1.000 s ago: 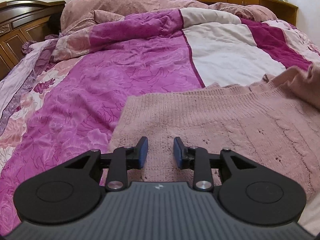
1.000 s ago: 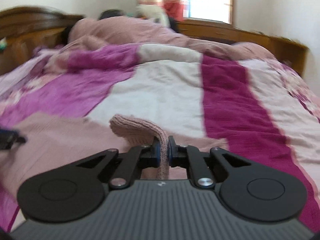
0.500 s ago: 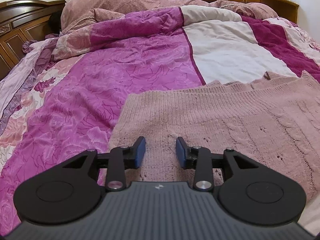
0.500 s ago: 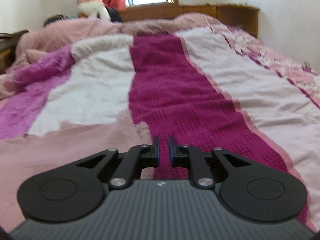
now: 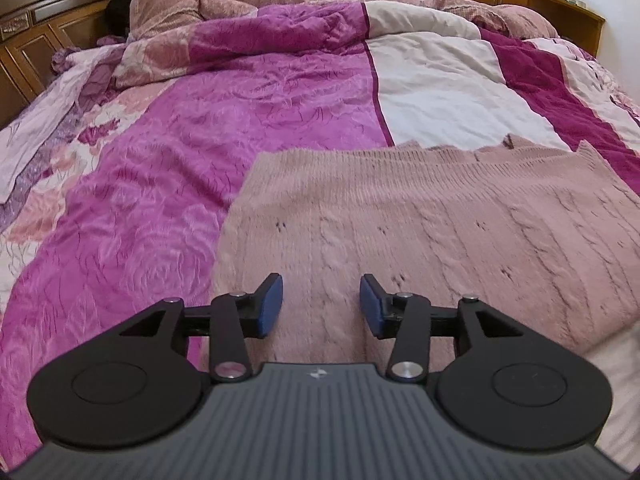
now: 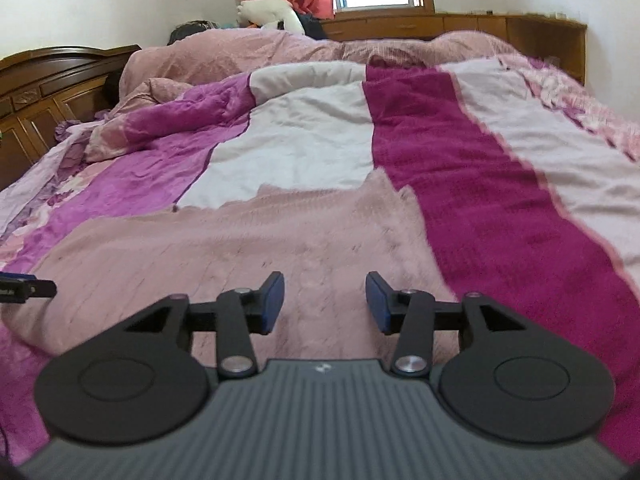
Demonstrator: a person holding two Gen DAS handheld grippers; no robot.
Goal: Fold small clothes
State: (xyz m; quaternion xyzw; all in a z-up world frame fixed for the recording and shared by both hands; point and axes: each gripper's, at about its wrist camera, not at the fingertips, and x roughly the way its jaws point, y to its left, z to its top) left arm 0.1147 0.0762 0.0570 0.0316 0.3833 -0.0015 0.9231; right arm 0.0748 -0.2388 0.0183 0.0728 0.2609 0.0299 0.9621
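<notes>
A pale pink cable-knit sweater (image 5: 420, 216) lies flat on the bed, its ribbed edge toward the far side. It also shows in the right wrist view (image 6: 248, 248). My left gripper (image 5: 321, 306) is open and empty, just above the sweater's near left part. My right gripper (image 6: 325, 303) is open and empty, above the sweater's near right part. A tip of the left gripper (image 6: 24, 287) shows at the left edge of the right wrist view.
The bed carries a magenta, white and pink patchwork quilt (image 5: 248, 112), bunched up at the far end (image 6: 248, 52). A dark wooden headboard (image 5: 44, 12) stands at the left. A wooden ledge (image 6: 460, 26) and window lie beyond.
My right gripper let go of the sweater's sleeve or edge, which now lies flat, and opened wide. My left gripper opened wider. Both sit lower over the sweater.
</notes>
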